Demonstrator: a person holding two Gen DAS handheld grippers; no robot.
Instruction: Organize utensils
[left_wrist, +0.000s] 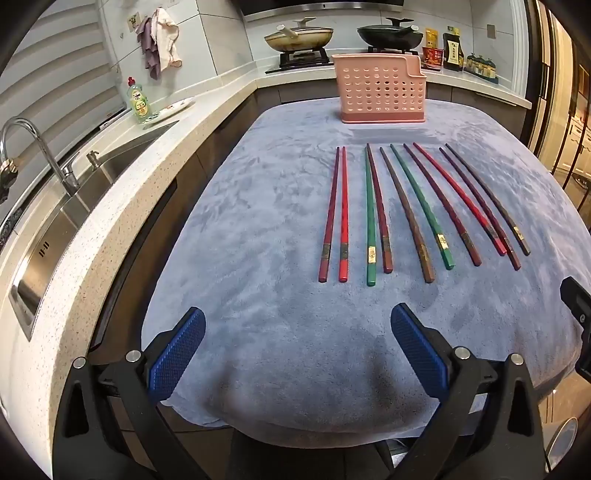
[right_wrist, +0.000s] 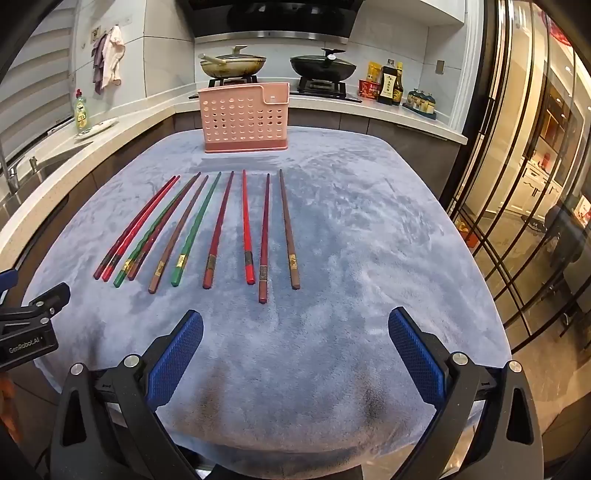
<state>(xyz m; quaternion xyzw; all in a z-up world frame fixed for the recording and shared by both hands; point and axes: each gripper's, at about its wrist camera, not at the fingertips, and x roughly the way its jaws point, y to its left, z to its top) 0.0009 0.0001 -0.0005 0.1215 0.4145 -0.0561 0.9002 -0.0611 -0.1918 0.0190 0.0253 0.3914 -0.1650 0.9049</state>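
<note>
Several chopsticks lie side by side on a blue-grey cloth (left_wrist: 258, 221) (right_wrist: 369, 240), thick ends toward me: red ones (left_wrist: 343, 214) (right_wrist: 247, 229), green ones (left_wrist: 370, 218) (right_wrist: 194, 229) and dark brown ones (left_wrist: 406, 218) (right_wrist: 289, 229). Behind them stands a pink perforated utensil holder (left_wrist: 380, 90) (right_wrist: 245, 120). My left gripper (left_wrist: 297, 325) hovers open over the near cloth, left of the row. My right gripper (right_wrist: 295, 326) is open too, in front of the row's right end. Nothing sits between either pair of blue pads (left_wrist: 177, 354) (right_wrist: 415, 354).
A steel sink (left_wrist: 74, 206) with a faucet (left_wrist: 37, 147) and a green soap bottle (left_wrist: 139, 99) runs along the left counter. Two pans (right_wrist: 234, 64) (right_wrist: 323, 66) sit on the stove behind the holder, sauce bottles (right_wrist: 389, 86) beside them. Glass doors (right_wrist: 535, 184) stand at right.
</note>
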